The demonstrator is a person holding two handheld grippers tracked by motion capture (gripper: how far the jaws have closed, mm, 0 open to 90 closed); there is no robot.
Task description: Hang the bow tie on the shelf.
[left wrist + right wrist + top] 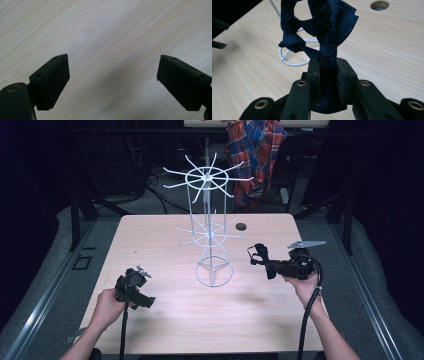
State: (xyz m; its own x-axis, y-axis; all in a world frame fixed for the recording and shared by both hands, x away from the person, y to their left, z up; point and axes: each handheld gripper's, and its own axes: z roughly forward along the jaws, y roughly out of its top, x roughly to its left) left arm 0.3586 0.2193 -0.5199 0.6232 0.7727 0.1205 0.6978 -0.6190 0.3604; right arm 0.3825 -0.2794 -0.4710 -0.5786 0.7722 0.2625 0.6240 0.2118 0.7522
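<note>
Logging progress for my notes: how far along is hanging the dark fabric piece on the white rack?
Done: the right gripper is clamped on the dark fabric piece, lifted off the table. In hand: carrying it beside the white rack. Left: hanging it; the prongs look bare, and the left gripper waits open.

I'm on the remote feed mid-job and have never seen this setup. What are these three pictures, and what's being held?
A person stands at a wooden table with a handheld two-jaw gripper in each hand; there is no robot arm. The high view looks down from above. The other two come from cameras riding on each gripper, looking along its black jaws. The left gripper is open over bare tabletop, holding nothing. The right gripper is shut on a dark blue cloth, bunched and held above the table. On the table stands a white wire rack with spoke arms and a ring base. A plaid shirt hangs behind the table.
</note>
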